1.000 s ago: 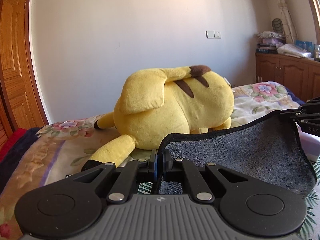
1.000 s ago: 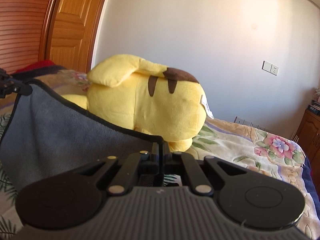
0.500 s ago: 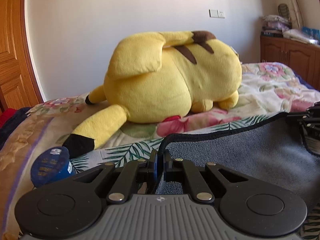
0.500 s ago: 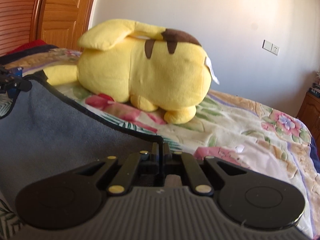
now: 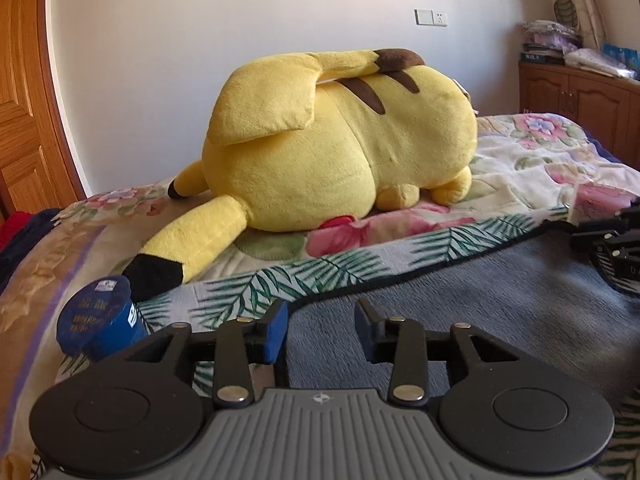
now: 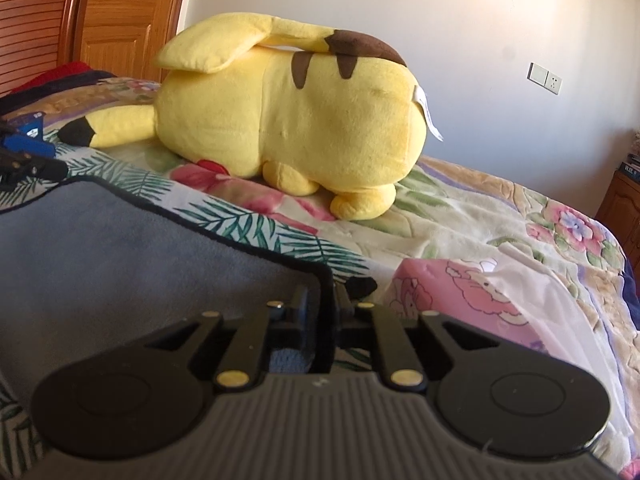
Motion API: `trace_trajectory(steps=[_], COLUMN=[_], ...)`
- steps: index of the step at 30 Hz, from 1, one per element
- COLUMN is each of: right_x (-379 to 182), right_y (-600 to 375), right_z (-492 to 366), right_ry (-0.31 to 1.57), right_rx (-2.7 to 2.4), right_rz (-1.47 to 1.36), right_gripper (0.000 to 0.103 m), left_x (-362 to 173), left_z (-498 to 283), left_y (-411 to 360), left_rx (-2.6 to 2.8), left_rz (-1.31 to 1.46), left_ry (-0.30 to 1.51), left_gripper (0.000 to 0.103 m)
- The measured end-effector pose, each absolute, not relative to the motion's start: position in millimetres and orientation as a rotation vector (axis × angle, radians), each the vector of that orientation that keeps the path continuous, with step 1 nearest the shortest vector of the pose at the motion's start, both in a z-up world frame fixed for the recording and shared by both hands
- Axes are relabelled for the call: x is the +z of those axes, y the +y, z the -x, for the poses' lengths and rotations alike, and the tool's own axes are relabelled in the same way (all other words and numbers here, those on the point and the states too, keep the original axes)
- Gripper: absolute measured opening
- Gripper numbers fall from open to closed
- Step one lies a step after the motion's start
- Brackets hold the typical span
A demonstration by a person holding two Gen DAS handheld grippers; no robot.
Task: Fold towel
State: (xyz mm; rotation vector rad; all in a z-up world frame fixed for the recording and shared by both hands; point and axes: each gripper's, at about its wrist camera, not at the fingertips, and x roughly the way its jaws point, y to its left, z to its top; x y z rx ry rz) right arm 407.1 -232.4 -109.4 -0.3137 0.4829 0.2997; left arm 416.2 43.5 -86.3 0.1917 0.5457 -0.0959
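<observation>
Grey towel (image 5: 500, 300) lies flat on the bedspread (image 6: 460, 216), in front of the plush (image 5: 340, 140). Left gripper (image 5: 321, 330): fingers spread, released. Right gripper (image 6: 322, 312): clamped on the towel corner. Blue can (image 5: 96, 320) lies left of the towel.

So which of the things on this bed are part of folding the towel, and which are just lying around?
Part of the job:
- grey towel
- left gripper, open over one towel corner
- right gripper, shut on the other corner

Just lying about:
- yellow Pikachu plush
- blue round container
- floral bedspread
- pink cartoon-print cloth
</observation>
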Motion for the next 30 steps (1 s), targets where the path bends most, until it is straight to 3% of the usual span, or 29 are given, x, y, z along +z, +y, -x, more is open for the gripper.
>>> trace_trajectory(steps=[1, 2, 3, 7, 21, 30], right_x=[-106.8, -103.2, -98.5, -79.0, -19.4, 13.2], right_y=[-232.7, -233.4, -234.8, -238.5, -249.5, -255.6], right_z=[-404.2, -400.8, -396.5, -380.7, -309.9, -266.6], right_ry=[0.487, 0.483, 0.475, 0.478, 0.472, 0.463], right_rx=[0.3, 0.302, 0.306, 0.316, 0.331, 0.325], right_rz=[0.317, 0.315, 0.308, 0.269, 0.207, 0.163], right_gripper=[0.024, 0.04, 0.045, 0.045, 0.045, 0.052], left_x=[-83.9, -80.8, -77.1, -61.8, 0.6, 30.3], left_z=[-412.5, -408.6, -404.8, -381.1, -303.2, -256.0], left_y=[42.5, 41.4, 40.0, 34.2, 29.1, 22.7], left_rx=[-0.099, -0.104, -0.11, -0.134, -0.159, -0.171], left_rz=[-0.192, -0.188, -0.187, -0.185, -0.177, -0.174], left_ry=[0.548, 0.547, 0.549, 0.552, 0.545, 0.527], left_gripper=[0.022, 0.024, 0.025, 0.033, 0.044, 0.051])
